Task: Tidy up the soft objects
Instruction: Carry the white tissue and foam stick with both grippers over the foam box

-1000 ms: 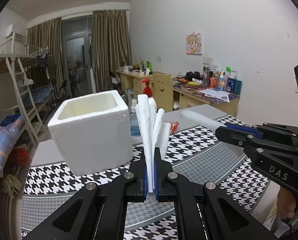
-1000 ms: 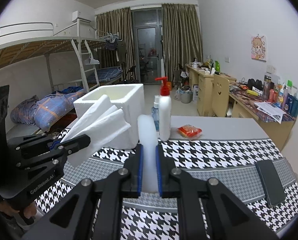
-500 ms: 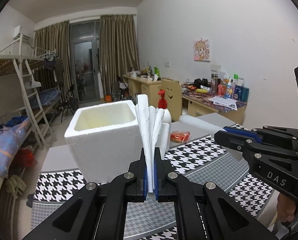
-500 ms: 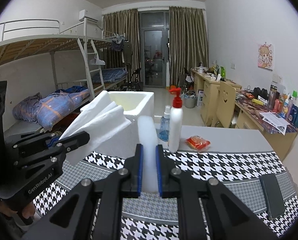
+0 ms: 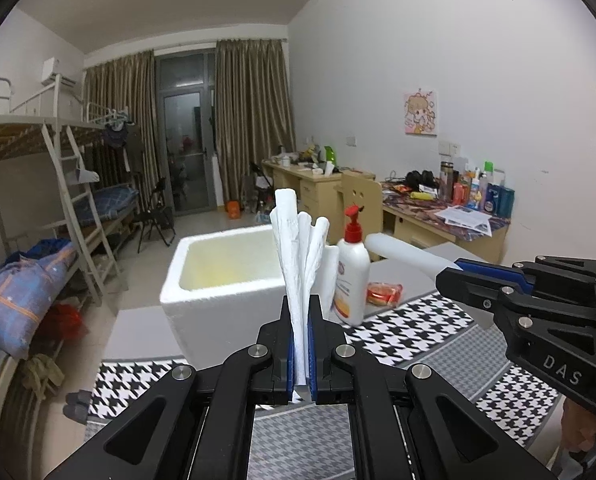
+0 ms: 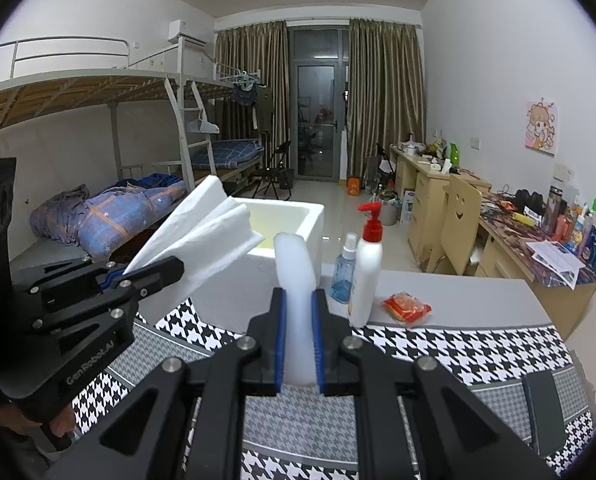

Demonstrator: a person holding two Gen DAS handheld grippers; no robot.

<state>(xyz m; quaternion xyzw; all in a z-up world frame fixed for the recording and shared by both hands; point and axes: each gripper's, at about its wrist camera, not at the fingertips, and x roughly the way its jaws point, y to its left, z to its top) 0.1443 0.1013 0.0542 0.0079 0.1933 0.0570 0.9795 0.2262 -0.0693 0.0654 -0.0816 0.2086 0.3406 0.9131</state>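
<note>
We hold two soft items above the houndstooth-covered surface (image 6: 477,352): our left gripper (image 5: 301,344) has its jaws clamped on folded white tissue (image 5: 299,248), our right gripper (image 6: 299,340) squeezes a white foam strip (image 6: 296,280), both just before the white foam box (image 6: 290,216).

I can't see the foam box's (image 5: 218,280) front right corner, it's behind the folded tissue (image 5: 299,256). Spray bottle (image 6: 343,276) half hidden by the pump bottle (image 6: 365,276). Phone (image 6: 543,416) cut off near the frame edge. Desk clutter (image 6: 569,220) too small to read.
</note>
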